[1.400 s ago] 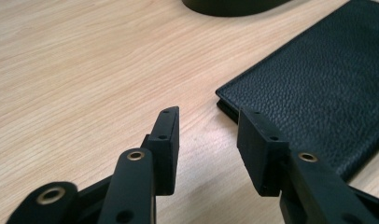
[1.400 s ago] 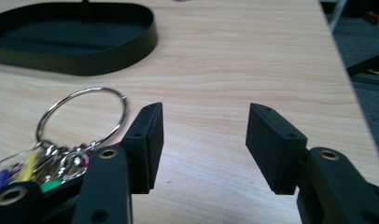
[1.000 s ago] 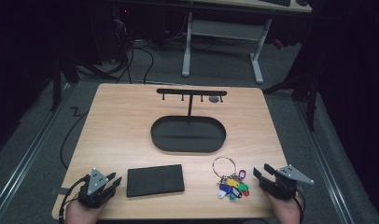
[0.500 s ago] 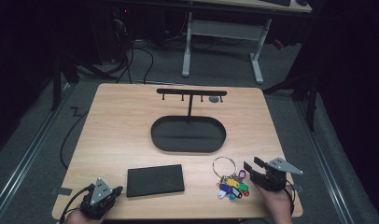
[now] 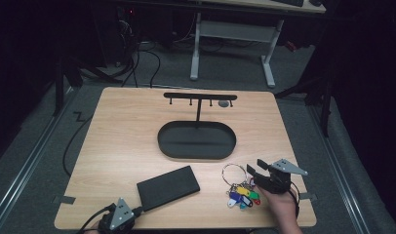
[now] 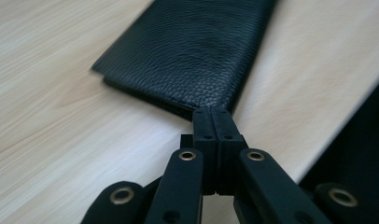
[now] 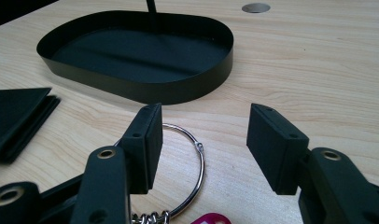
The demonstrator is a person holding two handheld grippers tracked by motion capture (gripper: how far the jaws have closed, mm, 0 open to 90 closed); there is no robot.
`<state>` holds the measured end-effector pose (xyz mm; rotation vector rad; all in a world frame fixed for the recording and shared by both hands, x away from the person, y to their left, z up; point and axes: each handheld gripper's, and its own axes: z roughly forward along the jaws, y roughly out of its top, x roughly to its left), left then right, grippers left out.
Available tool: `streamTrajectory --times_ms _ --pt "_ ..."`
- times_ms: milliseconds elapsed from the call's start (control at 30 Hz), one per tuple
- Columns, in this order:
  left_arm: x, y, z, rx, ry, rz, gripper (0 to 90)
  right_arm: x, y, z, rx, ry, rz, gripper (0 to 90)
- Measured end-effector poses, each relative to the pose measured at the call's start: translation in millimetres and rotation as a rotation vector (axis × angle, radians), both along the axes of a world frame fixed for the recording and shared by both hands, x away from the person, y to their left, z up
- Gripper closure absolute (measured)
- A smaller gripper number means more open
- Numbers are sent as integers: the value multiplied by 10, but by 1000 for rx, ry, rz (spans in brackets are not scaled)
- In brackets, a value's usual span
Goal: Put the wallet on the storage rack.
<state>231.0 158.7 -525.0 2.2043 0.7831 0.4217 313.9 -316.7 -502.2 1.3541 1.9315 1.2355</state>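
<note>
High view: your right gripper [image 5: 252,171] sits at about 4 o'clock on the counter [image 5: 123,141], just beside the key ring [image 5: 233,173], whose coloured tags [image 5: 244,194] lie right in front of your hand. Your left gripper [image 5: 119,220] is down at 7 o'clock on the counter edge, near the corner of the black wallet [image 5: 168,186]. The oval tray [image 5: 196,140] with its hook rack [image 5: 200,97] stands at centre, toward 12 o'clock; I can't see anything in the tray or on the hooks. My read: nothing is placed yet, so all the work is still left.

Left gripper view: jaws fully closed, pads together, nothing between them. The tip [image 6: 211,114] points at the wallet's [image 6: 192,51] near corner at 12 o'clock. Touching it or just short, I can't tell. No grasp here.

Right gripper view: jaws about half open, holding nothing. The ring [image 7: 190,154] lies flat on the counter, its arc running from behind the left pad [image 7: 143,140] into the gap. The right pad [image 7: 271,144] is clear of it. A pink tag [image 7: 211,218] peeks in at 6 o'clock, and the tray [image 7: 178,91] is ahead at 11 o'clock.

Status: you're lined up on the ring but the pick is not yet made. Left to do, by my guess: close on the ring, lift it, carry it to the rack or tray. The wallet is untouched so far.
</note>
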Motion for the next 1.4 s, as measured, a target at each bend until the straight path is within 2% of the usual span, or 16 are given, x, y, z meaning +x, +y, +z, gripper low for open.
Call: streamTrajectory --times_ms 67,100,133,233,300,367,400,433,567,700,800,900,1067,1267,1333,1400 --pt "5 -156 1 -1 -1 -39 886 6 10 -8 -5 8 1 460" --pt "5 -156 1 -1 -1 -39 882 10 13 -11 -11 8 4 459" --pt "9 -244 5 12 -11 -64 870 8 15 -11 -13 10 4 456" --pt "16 -237 4 4 -4 -70 827 -3 7 -9 -25 15 4 448" --pt "25 -100 21 -29 7 -59 797 -45 -27 -24 -46 21 -6 441" --pt "28 -58 36 -31 4 -52 785 -67 -55 -30 -51 22 -15 435" --pt "46 53 93 -50 -18 -25 768 -88 -83 -33 -55 22 -24 425" --pt "64 93 119 -66 -20 -19 757 -109 -106 -33 -59 20 -31 409" --pt "126 118 195 -96 -40 -24 730 -218 -190 -45 -72 7 -62 321" --pt "175 11 208 -71 -72 -42 670 -309 -260 -70 -101 15 -73 298" --pt "214 -73 206 -52 -81 -64 624 -370 -332 -85 -90 16 -92 263" --pt "234 -145 207 -45 -88 -82 610 -421 -390 -102 -90 20 -105 262" --pt "257 -355 191 -31 -91 -125 535 -532 -502 -109 -80 30 -145 263" --pt "264 -528 162 9 -126 -140 429 -552 -499 -123 -82 35 -142 267" --pt "258 -554 148 27 -147 -140 404 -540 -487 -130 -73 38 -137 266" --pt "258 -569 127 35 -151 -149 390 -512 -469 -139 -71 40 -124 267"
